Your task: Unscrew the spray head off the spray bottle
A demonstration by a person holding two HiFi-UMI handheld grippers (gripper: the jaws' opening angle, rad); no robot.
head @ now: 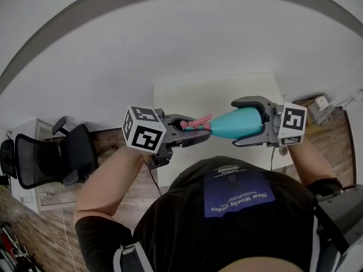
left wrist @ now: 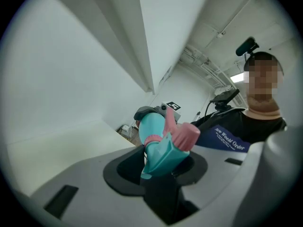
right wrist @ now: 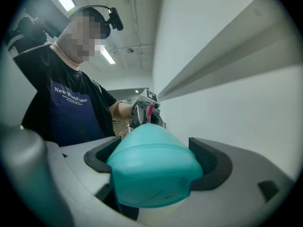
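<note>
We are holding the bottle (right wrist: 154, 171) level above the table (head: 227, 89), head (left wrist: 163, 150) pointing to 9 o'clock. Our right gripper (head: 236, 123) is clamping the smooth, teal, tapering body. Our left gripper (head: 193, 130) is pinching the angular head with its pink nozzle (left wrist: 187, 136). We are aiming to twist squarely about the axis, body locked.

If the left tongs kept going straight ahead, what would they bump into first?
The teal bottle. Its spray head sits in the left tongs, and the right tongs hold its far end.
</note>
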